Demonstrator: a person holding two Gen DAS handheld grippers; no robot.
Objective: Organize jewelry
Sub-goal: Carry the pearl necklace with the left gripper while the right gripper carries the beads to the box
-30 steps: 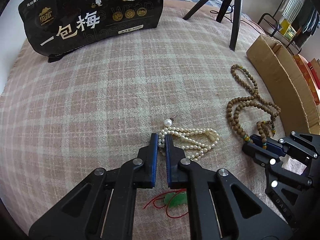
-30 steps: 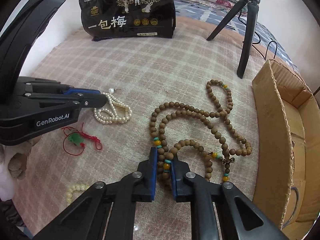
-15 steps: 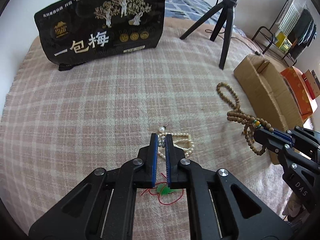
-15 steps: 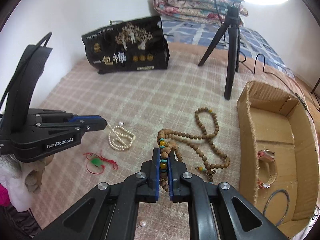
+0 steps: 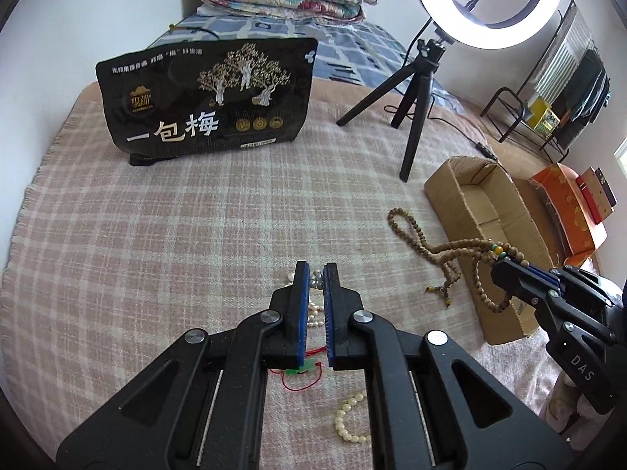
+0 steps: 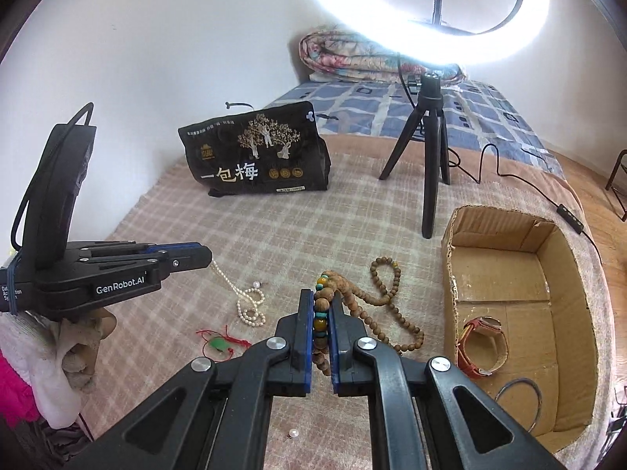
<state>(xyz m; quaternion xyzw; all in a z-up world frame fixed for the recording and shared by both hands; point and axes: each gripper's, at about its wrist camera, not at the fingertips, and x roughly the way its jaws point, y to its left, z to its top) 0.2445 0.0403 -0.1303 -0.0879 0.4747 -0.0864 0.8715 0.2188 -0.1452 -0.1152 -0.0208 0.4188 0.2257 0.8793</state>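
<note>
My left gripper [image 5: 315, 270] is shut on a white pearl necklace [image 6: 250, 303], which trails from its tip [image 6: 203, 254] down to the checked blanket. My right gripper [image 6: 322, 301] is shut on a brown wooden bead necklace [image 6: 386, 309] with green and yellow beads, lifted so part hangs [image 5: 458, 258] and part rests on the blanket. A red-cord green pendant [image 6: 219, 344], a cream bead bracelet [image 5: 350, 419] and a loose pearl [image 6: 293, 433] lie on the blanket.
An open cardboard box [image 6: 509, 258] on the right holds a red-strap watch [image 6: 480, 346] and a thin bangle [image 6: 519, 395]. A black snack bag [image 5: 207, 102] and a ring-light tripod [image 5: 415, 90] stand behind. Orange boxes [image 5: 568, 211] lie beyond.
Both grippers have risen from the blanket. The left lifts the pearl necklace and the right lifts the wooden bead necklace, so more of the room shows.
</note>
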